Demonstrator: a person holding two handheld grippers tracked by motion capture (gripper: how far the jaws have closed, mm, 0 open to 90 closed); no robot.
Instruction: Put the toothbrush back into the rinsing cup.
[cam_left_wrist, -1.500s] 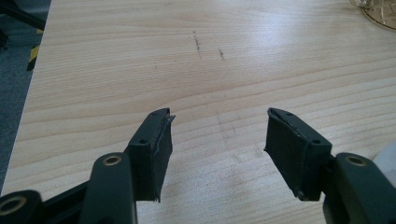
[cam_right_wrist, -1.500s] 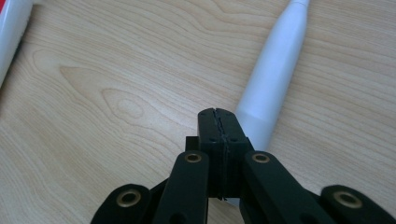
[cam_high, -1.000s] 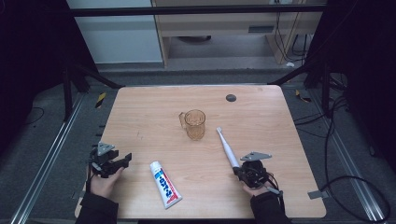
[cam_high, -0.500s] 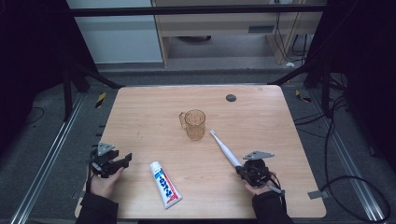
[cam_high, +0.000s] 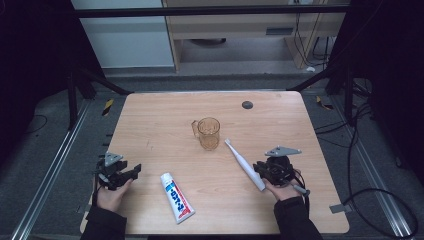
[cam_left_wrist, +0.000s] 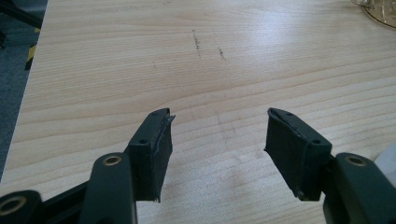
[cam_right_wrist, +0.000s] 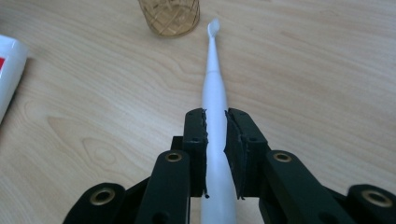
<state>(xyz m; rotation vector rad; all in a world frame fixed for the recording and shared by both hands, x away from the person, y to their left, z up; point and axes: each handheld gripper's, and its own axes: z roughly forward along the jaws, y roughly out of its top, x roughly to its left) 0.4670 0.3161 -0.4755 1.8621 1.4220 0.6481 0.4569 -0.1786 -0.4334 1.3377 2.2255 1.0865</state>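
A white electric toothbrush (cam_high: 244, 164) (cam_right_wrist: 215, 88) lies aslant right of centre, its head near an amber glass mug (cam_high: 208, 132) (cam_right_wrist: 169, 16). My right gripper (cam_high: 259, 171) (cam_right_wrist: 215, 119) has the handle between its pads, which touch both sides; its jaws have just been opening slightly. A white toothpaste tube (cam_high: 177, 197) (cam_right_wrist: 9, 70) lies near the front edge. At the table's left front, my left gripper (cam_high: 134, 170) (cam_left_wrist: 217, 130) stands open over bare wood with nothing between its jaws.
The wooden table (cam_high: 160, 115) carries a small black disc (cam_high: 247, 104) at the back right. The mug's base (cam_left_wrist: 378, 9) shows far ahead of the left gripper. Dark metal frame rails and cables surround the table.
The right gripper has risen and moved away from the front edge with the toothbrush, whose head swung left toward the mug. The left gripper has not moved.
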